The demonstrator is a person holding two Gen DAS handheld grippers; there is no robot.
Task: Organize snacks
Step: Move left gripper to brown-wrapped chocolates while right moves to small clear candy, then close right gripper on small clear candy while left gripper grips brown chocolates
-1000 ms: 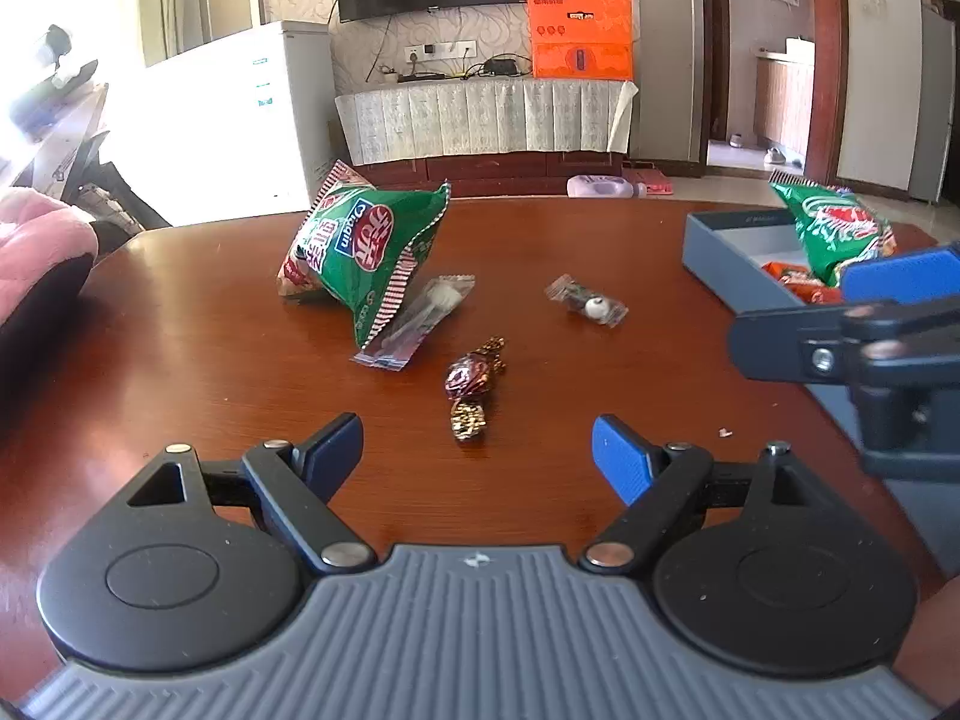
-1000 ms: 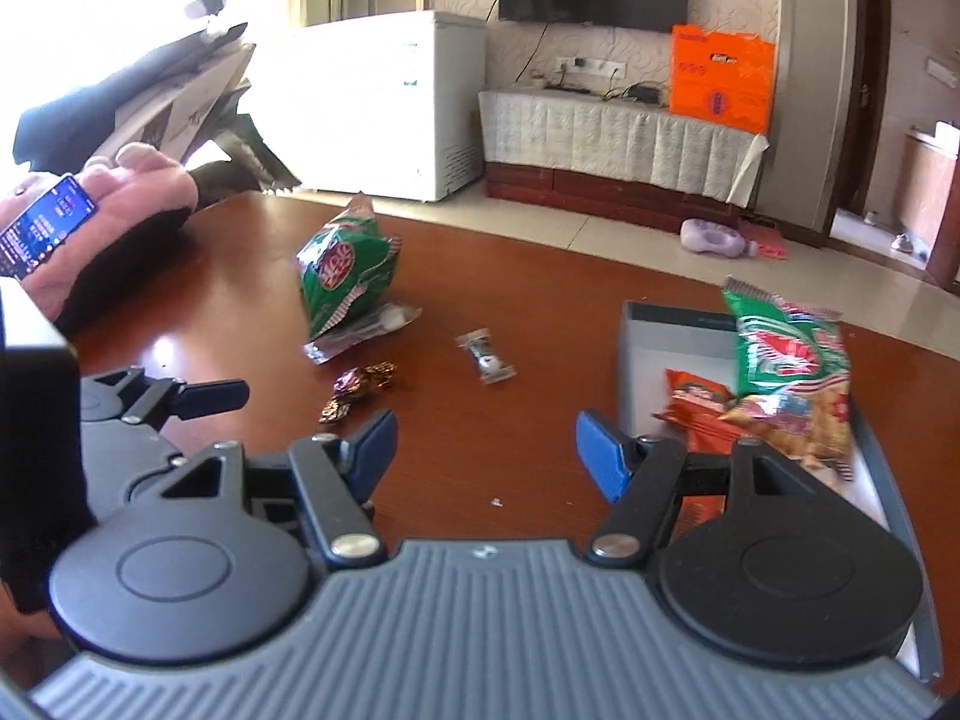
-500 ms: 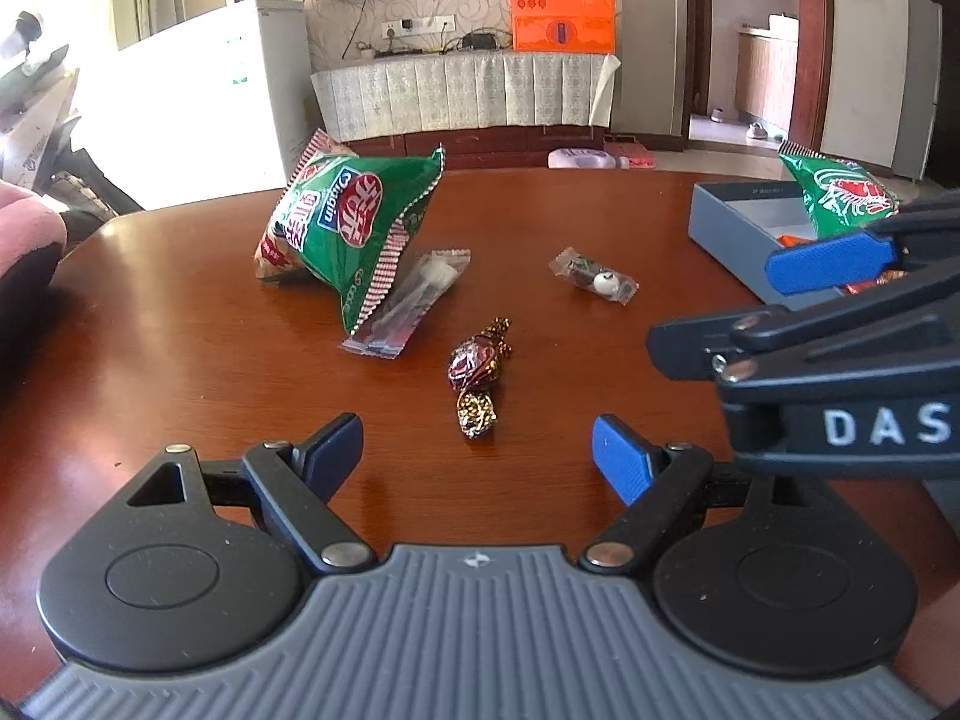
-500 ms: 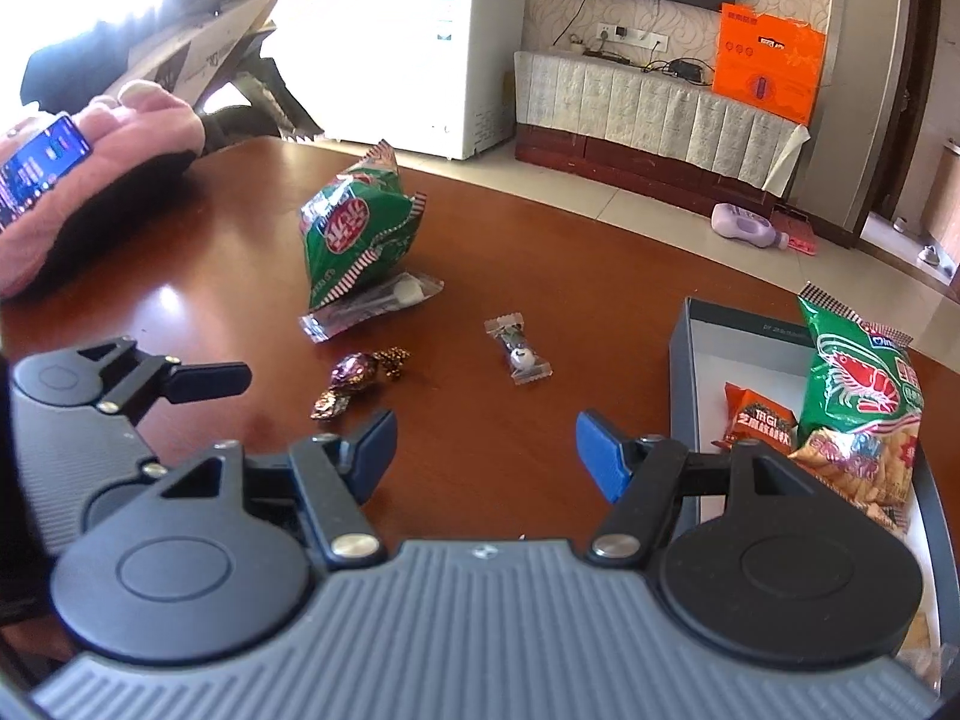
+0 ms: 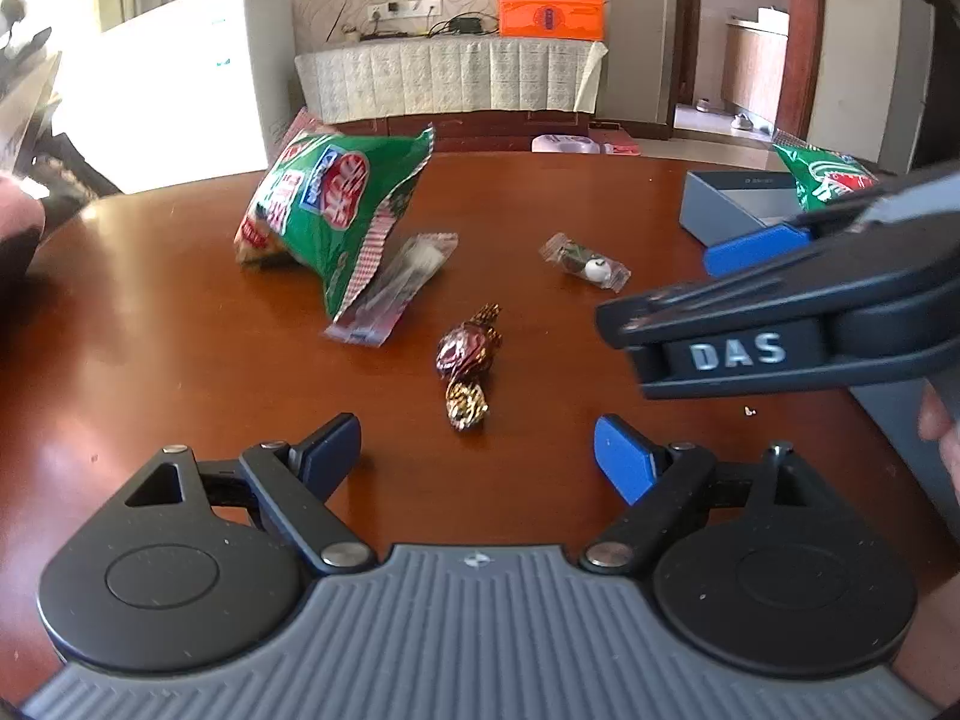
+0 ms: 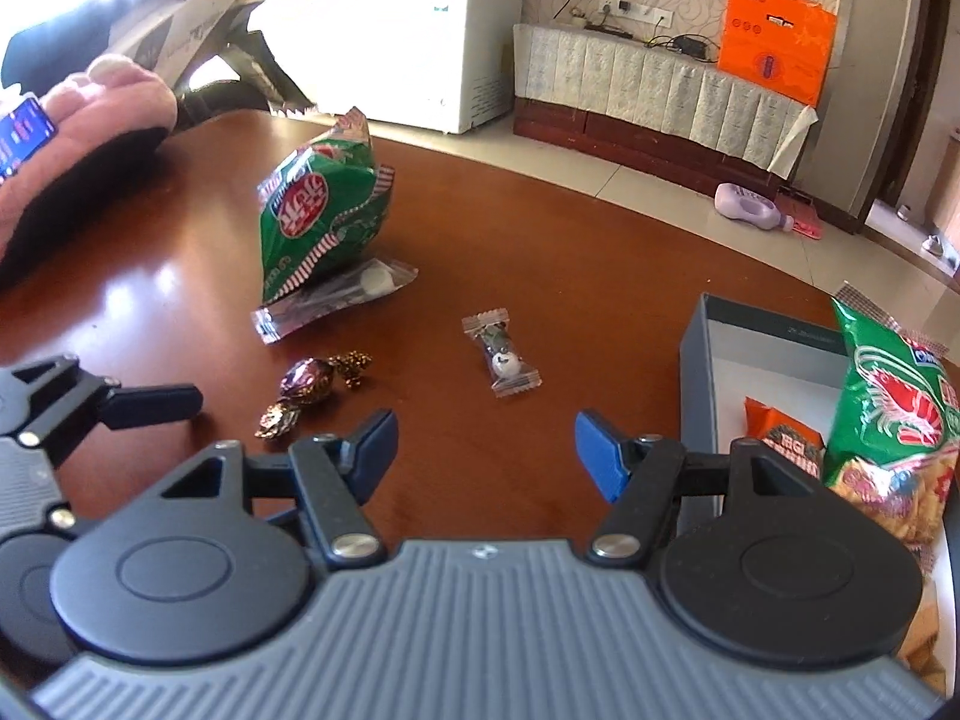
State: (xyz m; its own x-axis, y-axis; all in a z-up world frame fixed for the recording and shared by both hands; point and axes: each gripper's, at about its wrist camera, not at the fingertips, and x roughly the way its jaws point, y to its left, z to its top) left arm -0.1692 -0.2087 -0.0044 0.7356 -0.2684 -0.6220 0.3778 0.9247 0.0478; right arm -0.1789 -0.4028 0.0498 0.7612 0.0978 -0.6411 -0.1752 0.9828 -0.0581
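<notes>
Both hand-held grippers, left [image 5: 477,441] and right [image 6: 486,444], hang released over my tabletop [image 6: 600,276]; box [image 6: 699,372] at right already holds bags; green bag [image 6: 318,222], wafer [image 6: 336,294], candy [image 6: 503,354] and chocolate [image 5: 465,360] lie loose; I judge the grippers could collide, being close; open room lies mid-table.

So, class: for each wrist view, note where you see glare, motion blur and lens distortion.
Left wrist view: window glare whitens the upper left; the green snack bag and clear wrapper look motion-smeared; the table edge bows from the fisheye. Right wrist view: the white freezer is blown out, sheen streaks the table, and the small wrapped candy looks sharp.
</notes>
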